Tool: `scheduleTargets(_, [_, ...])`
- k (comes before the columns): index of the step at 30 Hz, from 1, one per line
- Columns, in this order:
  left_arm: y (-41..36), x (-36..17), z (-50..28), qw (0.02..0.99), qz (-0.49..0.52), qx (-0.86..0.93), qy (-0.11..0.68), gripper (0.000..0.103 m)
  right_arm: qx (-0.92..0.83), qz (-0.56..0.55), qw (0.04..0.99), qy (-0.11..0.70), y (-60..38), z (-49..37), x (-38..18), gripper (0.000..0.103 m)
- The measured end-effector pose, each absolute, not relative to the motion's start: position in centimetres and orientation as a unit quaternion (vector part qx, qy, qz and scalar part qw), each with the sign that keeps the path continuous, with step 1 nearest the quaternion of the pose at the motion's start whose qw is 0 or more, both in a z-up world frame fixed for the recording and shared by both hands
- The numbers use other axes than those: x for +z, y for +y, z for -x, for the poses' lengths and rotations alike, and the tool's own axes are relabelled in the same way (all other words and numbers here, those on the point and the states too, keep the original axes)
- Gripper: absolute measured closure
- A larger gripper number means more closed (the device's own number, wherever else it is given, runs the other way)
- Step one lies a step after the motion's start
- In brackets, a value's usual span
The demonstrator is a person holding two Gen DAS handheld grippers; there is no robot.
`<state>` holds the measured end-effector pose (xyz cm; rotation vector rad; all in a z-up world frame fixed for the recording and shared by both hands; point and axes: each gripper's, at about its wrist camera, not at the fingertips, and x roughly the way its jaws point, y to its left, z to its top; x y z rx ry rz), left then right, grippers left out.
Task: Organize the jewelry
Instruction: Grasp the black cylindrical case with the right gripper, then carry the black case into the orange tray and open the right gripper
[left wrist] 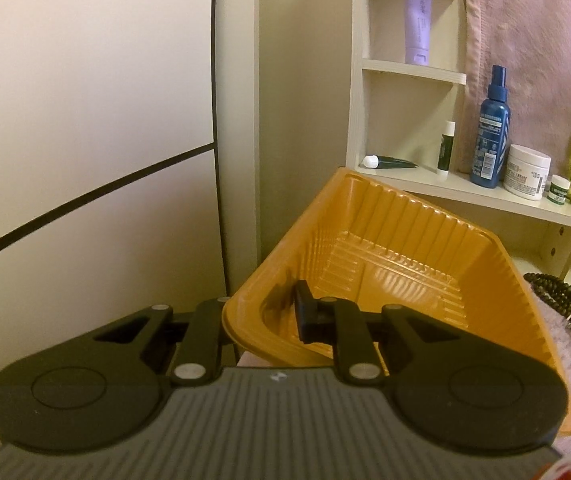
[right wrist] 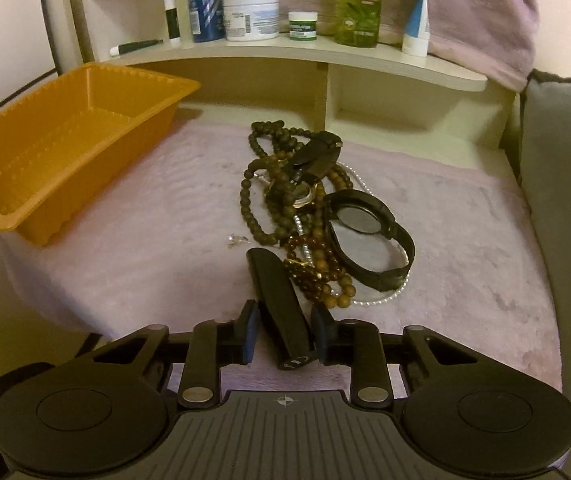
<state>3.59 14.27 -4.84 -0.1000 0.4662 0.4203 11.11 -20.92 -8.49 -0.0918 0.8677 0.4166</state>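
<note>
My left gripper (left wrist: pixel 261 316) was clamped on the near rim of the ribbed orange plastic tray (left wrist: pixel 385 248), tilting it up. My right gripper (right wrist: pixel 285 332) held its jaws apart around a smooth black watch strap (right wrist: pixel 277 300). The strap led from a tangled heap on the fuzzy pink cloth (right wrist: pixel 145 248): round wooden bead necklaces (right wrist: pixel 257 184), an oval-faced black watch (right wrist: pixel 361 220), a thin pearl strand (right wrist: pixel 381 300).

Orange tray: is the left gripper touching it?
Touching. The left wrist view shows the left gripper straddling the orange tray's near rim, one finger inside against the wall.
</note>
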Motion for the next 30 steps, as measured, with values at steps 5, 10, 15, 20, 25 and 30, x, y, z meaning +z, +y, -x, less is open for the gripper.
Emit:
scheduleTargets(5, [14.3, -4.8, -3.5, 0.95, 0.046, 0.206, 0.228, 0.086, 0.201, 0.074, 0.883, 0.418, -19.8, -11.3, -8.6, 0.077])
scheduleTargets(10, [14.3, -4.8, -3.6, 0.951, 0.045, 0.207, 0.227, 0.086, 0.2, 0.025, 0.881, 0.428, -20.0, -11.7, -8.6, 0.08])
scheduleTargets(15, [14.2, -4.9, -3.5, 0.95, 0.046, 0.209, 0.227, 0.086, 0.205, -0.106, 0.866, 0.444, -21.2, -12.6, -8.3, 0.08])
scheduleTargets(20, [14.3, -4.8, -3.5, 0.95, 0.048, 0.208, 0.228, 0.086, 0.21, -0.178, 0.858, 0.433, -21.5, -13.4, -7.0, 0.08])
scheduleTargets(25, [14.3, -4.8, -3.5, 0.95, 0.049, 0.208, 0.229, 0.086, 0.247, -0.182, 0.859, 0.409, -19.3, -14.3, -4.9, 0.08])
scheduleTargets(30, [14.4, -4.8, -3.5, 0.949, 0.05, 0.208, 0.233, 0.086, 0.312, -0.175, 0.849, 0.39, -15.1, -15.6, -3.1, 0.08])
